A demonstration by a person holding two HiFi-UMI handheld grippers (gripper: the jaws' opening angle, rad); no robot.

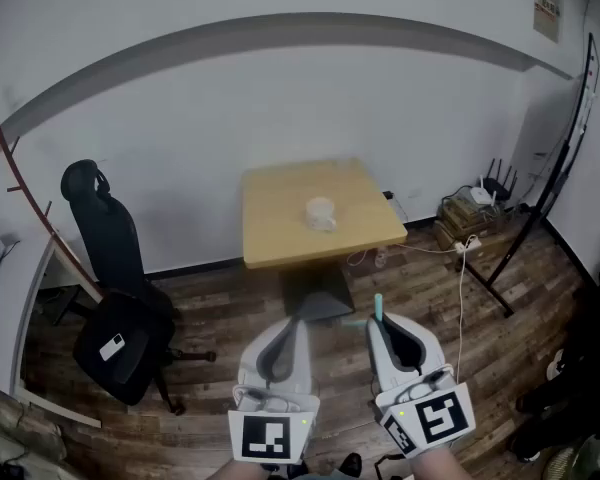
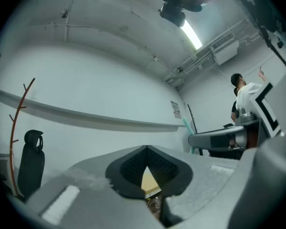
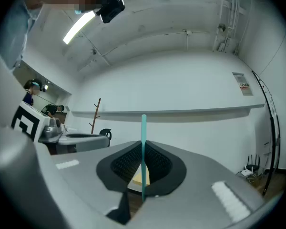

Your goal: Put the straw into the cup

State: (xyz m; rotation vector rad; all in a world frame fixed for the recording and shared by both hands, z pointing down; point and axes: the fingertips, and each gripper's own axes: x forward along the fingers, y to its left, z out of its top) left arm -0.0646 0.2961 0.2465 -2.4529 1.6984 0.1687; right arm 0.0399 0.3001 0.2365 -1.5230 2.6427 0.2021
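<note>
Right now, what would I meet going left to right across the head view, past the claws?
coat rack → chair → table → router

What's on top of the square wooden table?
A small white cup stands near the middle of the light square wooden table. Whether anything is inside the cup cannot be seen from this distance.

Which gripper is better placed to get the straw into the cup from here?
Right. The right gripper pinches the thin teal straw upright between its fingers, while the left gripper is shut on nothing. The white cup sits on the square wooden table ahead, apart from both.
</note>
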